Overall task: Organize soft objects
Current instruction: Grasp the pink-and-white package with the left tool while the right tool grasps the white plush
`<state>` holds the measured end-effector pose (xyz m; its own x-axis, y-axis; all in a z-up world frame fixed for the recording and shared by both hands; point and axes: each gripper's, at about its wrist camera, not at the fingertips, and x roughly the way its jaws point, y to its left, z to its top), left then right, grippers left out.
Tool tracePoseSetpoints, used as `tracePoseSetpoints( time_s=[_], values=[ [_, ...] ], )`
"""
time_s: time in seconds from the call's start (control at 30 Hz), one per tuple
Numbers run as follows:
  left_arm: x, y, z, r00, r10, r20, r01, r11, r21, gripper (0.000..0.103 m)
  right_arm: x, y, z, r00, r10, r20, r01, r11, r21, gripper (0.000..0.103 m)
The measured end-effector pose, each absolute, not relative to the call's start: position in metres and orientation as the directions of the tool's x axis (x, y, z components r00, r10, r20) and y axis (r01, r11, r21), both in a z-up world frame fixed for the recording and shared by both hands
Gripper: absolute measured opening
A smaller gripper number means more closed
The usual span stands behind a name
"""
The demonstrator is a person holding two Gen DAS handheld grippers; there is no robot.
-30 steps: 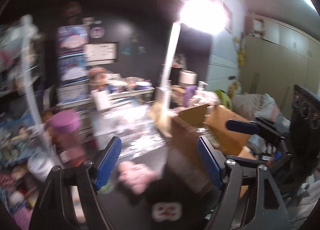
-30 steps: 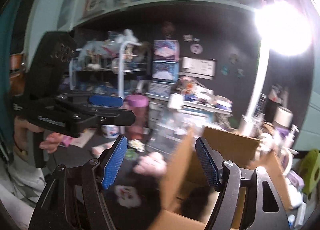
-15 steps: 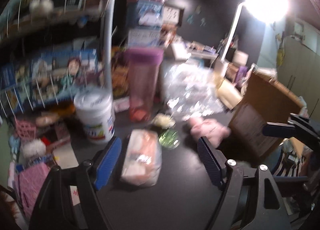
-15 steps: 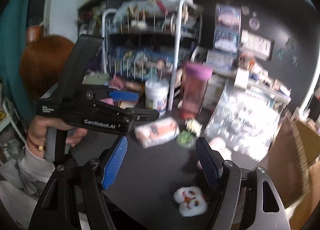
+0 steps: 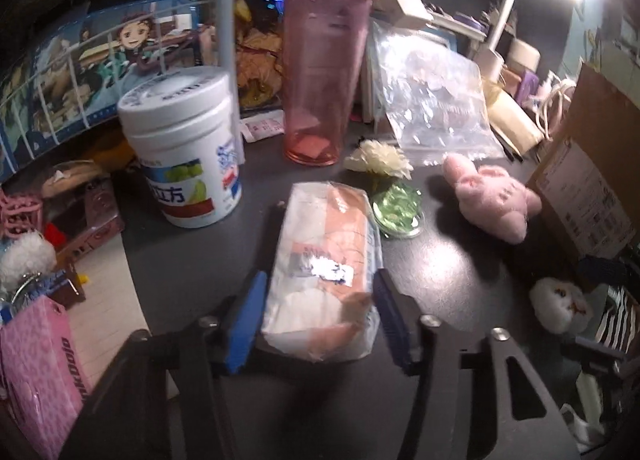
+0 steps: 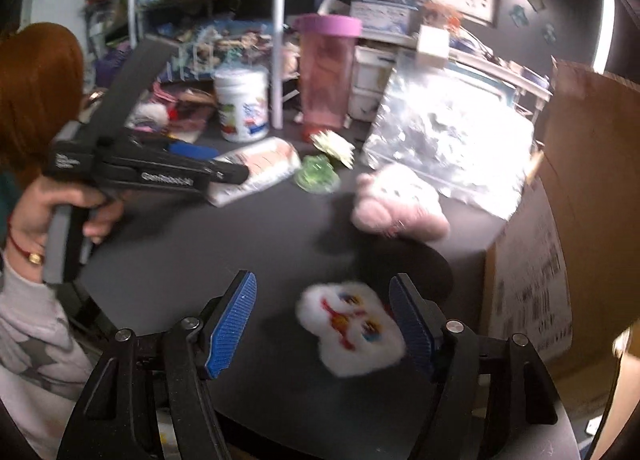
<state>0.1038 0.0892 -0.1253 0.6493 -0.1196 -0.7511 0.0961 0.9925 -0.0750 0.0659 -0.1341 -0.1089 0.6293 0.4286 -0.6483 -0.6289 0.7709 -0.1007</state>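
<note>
A soft white and orange wrapped pack (image 5: 326, 272) lies on the black table (image 5: 440, 272). My left gripper (image 5: 320, 324) is open, with its blue pads on either side of the pack's near end, close to it. The pack also shows in the right wrist view (image 6: 256, 169). My right gripper (image 6: 326, 324) is open around a small white fluffy face toy (image 6: 350, 326), close to the right pad. That toy shows in the left wrist view (image 5: 560, 306). A pink plush bunny (image 5: 494, 201) lies near the cardboard box (image 5: 592, 175).
A white tub (image 5: 186, 151), a pink tumbler with a purple lid (image 5: 324, 59), a cream fabric flower (image 5: 380, 159), a green glass dish (image 5: 398, 209) and a clear plastic bag (image 5: 432, 99) stand behind. A wire rack (image 6: 276, 31) holds clutter at the back left.
Both grippers have swung left and dropped toward the table. The left now straddles the wrapped pack; the right has closed in over the white fluffy toy.
</note>
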Motion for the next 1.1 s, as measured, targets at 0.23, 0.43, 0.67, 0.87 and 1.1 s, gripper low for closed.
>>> tracePoseSetpoints(
  time_s=[0.23, 0.43, 0.67, 0.87, 1.1],
  values=[
    [0.092, 0.078, -0.125, 0.648, -0.100, -0.755, 0.126, 0.992, -0.023, 0.037, 0.066, -0.144, -0.113, 0.661, 0.371, -0.652, -0.591, 0.793, -0.149, 0.064],
    [0.065, 0.079, -0.122, 0.639, -0.116, -0.760, 0.144, 0.989, -0.030, 0.037, 0.066, -0.148, -0.119, 0.582, 0.431, -0.689, -0.640, 0.766, -0.062, 0.064],
    [0.061, 0.076, -0.122, 0.642, -0.109, -0.759, 0.117, 0.992, -0.043, 0.066, 0.062, -0.145, -0.119, 0.535, 0.516, -0.669, -0.682, 0.731, 0.019, 0.064],
    [0.073, 0.070, -0.128, 0.626, -0.075, -0.777, 0.103, 0.995, -0.013, 0.053, 0.074, -0.147, -0.125, 0.538, 0.517, -0.665, -0.679, 0.734, 0.022, 0.058],
    [0.076, 0.066, -0.127, 0.637, -0.071, -0.768, 0.099, 0.995, -0.009, 0.036, 0.079, -0.141, -0.128, 0.532, 0.535, -0.656, -0.710, 0.705, -0.002, 0.043]
  ],
)
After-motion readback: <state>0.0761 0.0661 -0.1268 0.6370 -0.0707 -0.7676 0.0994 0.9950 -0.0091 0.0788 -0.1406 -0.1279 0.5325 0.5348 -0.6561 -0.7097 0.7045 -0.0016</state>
